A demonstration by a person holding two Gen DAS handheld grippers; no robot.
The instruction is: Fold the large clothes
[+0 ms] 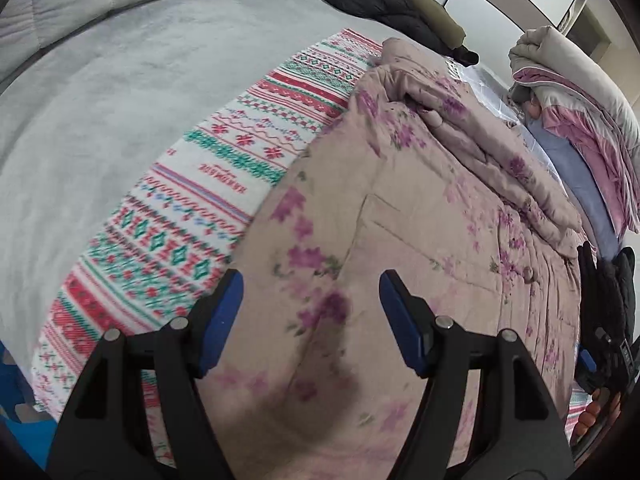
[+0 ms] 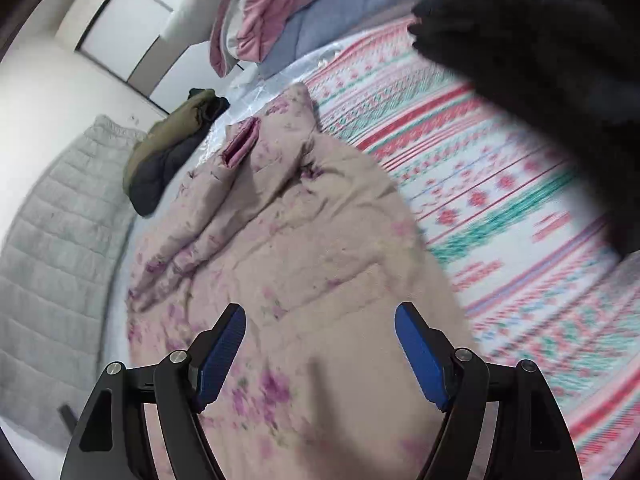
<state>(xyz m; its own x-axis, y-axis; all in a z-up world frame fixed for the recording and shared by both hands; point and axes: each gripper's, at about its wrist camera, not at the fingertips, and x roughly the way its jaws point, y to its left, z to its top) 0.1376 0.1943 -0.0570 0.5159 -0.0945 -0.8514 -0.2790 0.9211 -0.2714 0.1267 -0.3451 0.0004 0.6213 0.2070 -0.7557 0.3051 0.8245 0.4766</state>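
Bedroom, grey bedspread (image 1: 104,92) wide across the left of the left wrist view, quilted grey cover bunched at the top edge. Beside it to the right, red-and-green patterned blanket (image 1: 224,184) in a long strip. Further right, over that strip, pale pink floral padded coat (image 1: 420,216), mostly flat, one sleeve (image 1: 472,148) folded across the upper body. Beyond it, dark olive jacket (image 1: 396,0) at the far edge of the bed, heaped pink and grey bedding (image 1: 580,92) at the far right.

Left gripper (image 1: 312,316) above the coat's lower body, blue pads well apart, nothing between them. Right gripper (image 2: 320,344) likewise spread wide over the same cloth, empty, with the sleeve's pink-lined cuff (image 2: 240,144) up and to the left and a dark blurred shape crossing the top right corner.

Likely soft and bulky in the hand: quilted filling, thick at the seams, light for its spread, prone to springing back from a crease. No fragile part visible. Surface probably matte rather than slick, so decent purchase for the pads. Best hold, by this reading, on an outer edge or hem where the layers thin out, one gripper at each corner, not mid-panel where the padding bunches and slips.
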